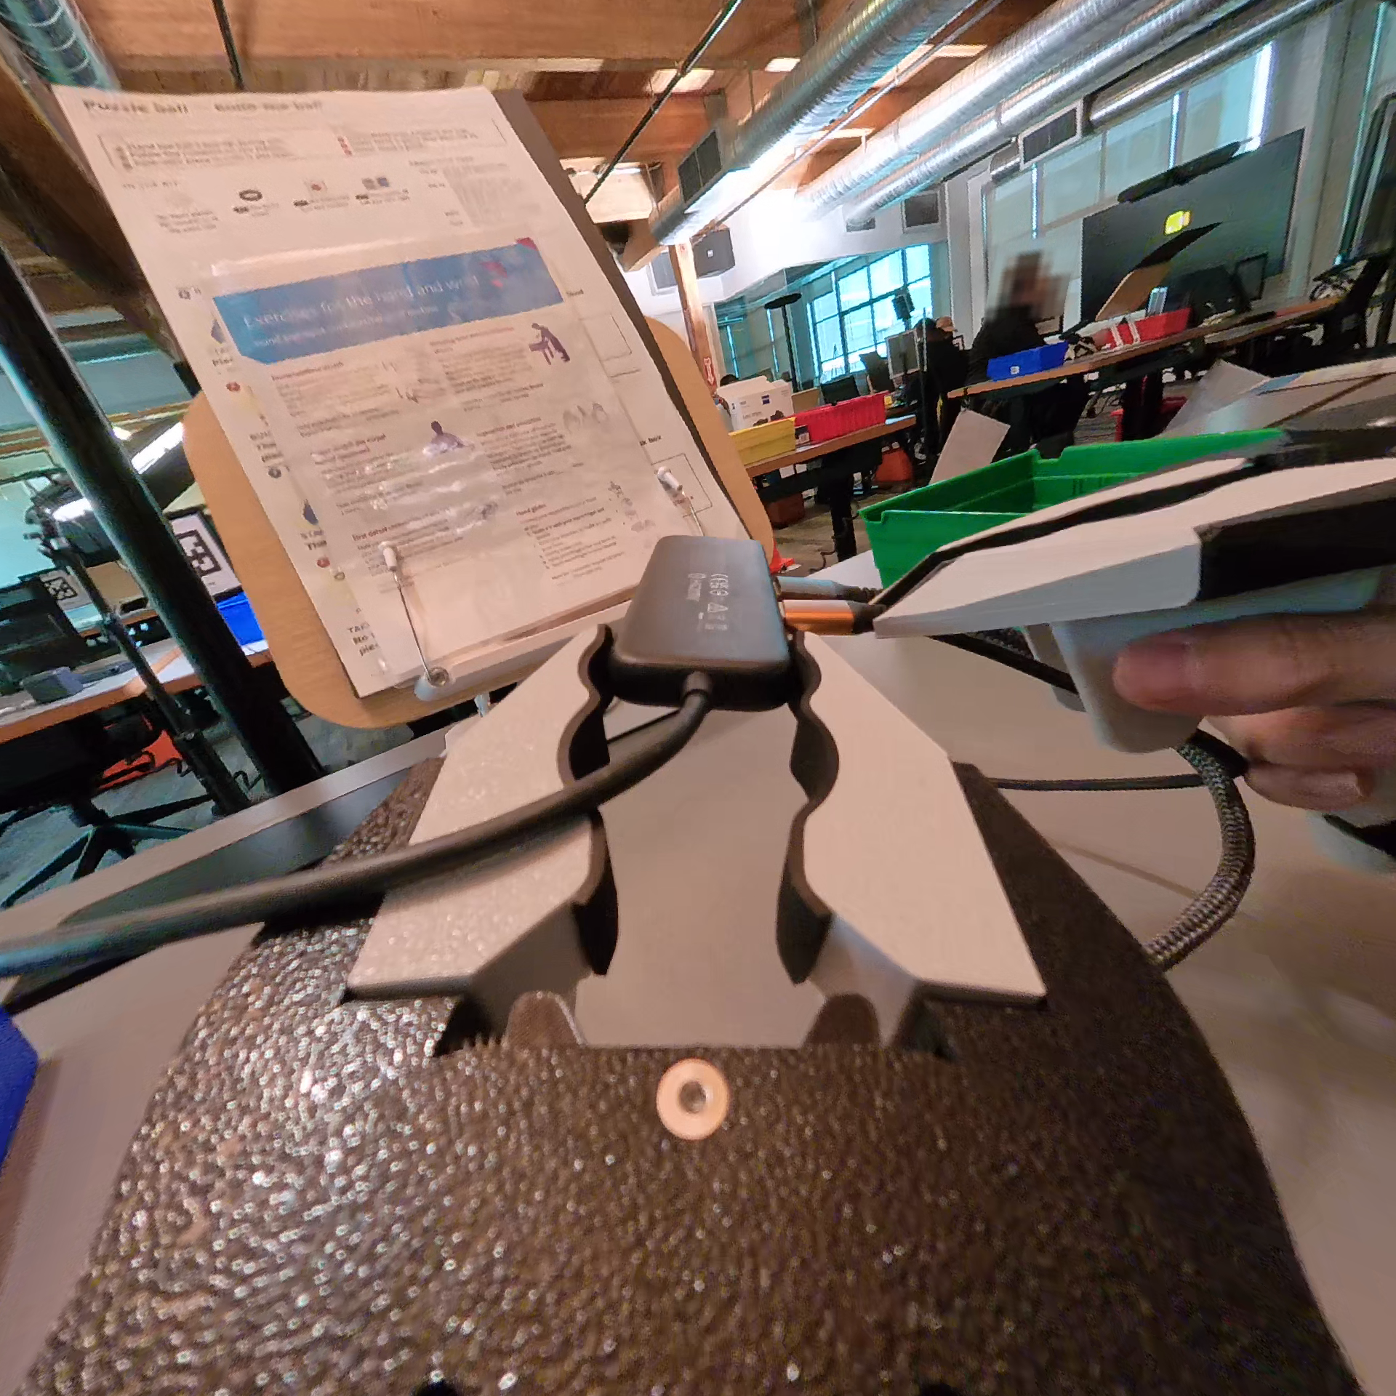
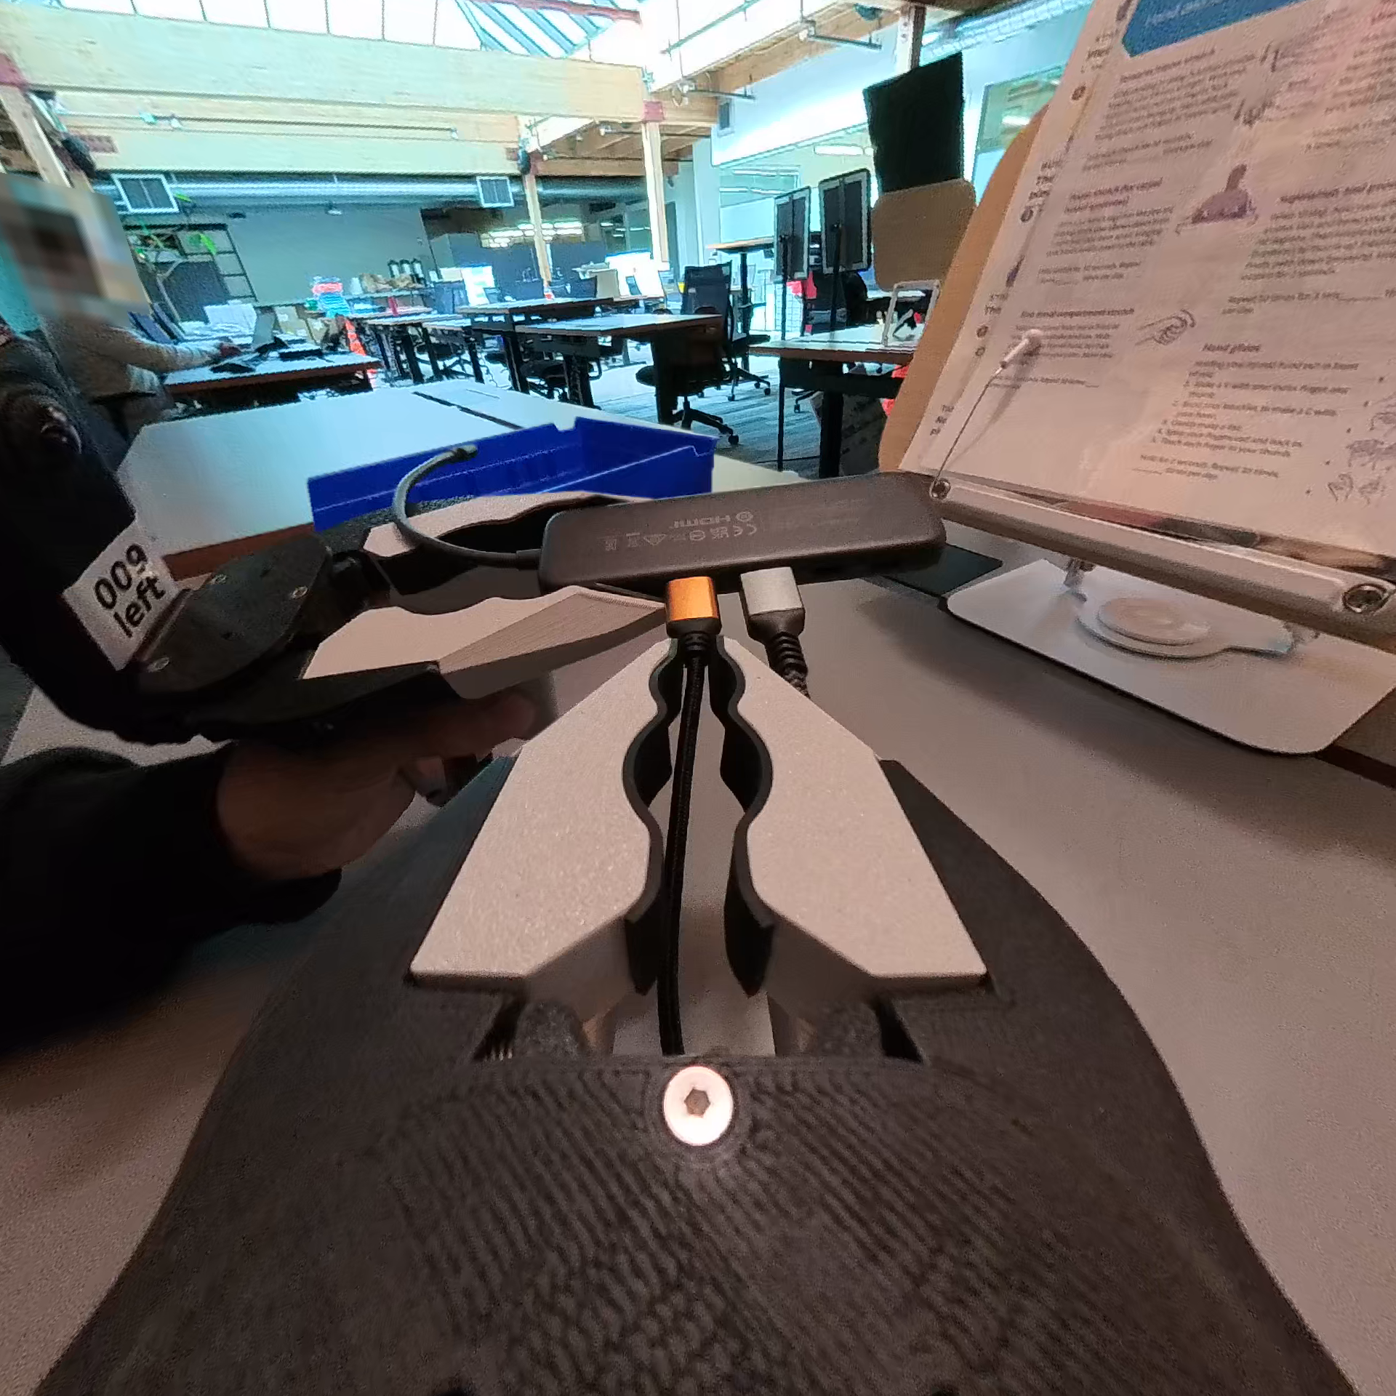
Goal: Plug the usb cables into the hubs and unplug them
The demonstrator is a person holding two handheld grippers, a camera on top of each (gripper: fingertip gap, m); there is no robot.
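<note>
Looking along the left gripper (image 1: 699, 665) in the left wrist view, its jaws were closed on the near end of a dark grey USB hub (image 1: 706, 604), held raised above the pale tabletop (image 1: 1133, 944), with the hub's own black lead (image 1: 453, 838) curving out leftward over the left finger. On the hub's right edge sat two plugs, an orange one (image 1: 819, 621) and a silver one (image 1: 812, 585) just behind it. The right gripper (image 1: 880, 616) came in from the right with a hand (image 1: 1284, 710) under it, its tips at the base of the orange plug, and a braided cable (image 1: 1224, 853) looped beneath. A document stand (image 1: 393, 362) rose behind the hub, and a green bin (image 1: 1005, 498) lay farther right. In the right wrist view, the hub (image 2: 744, 532) lay crosswise ahead, with the orange plug (image 2: 691, 604) and the silver plug (image 2: 770, 597) both seated in its near edge. The right gripper (image 2: 695, 657) had its jaws drawn narrowly around the black braided cable (image 2: 680, 831) just below the orange plug, though whether they pinched it could not be told. The left gripper (image 2: 521, 566) held the hub's left end, and a blue bin (image 2: 529, 468) stood behind it.
</note>
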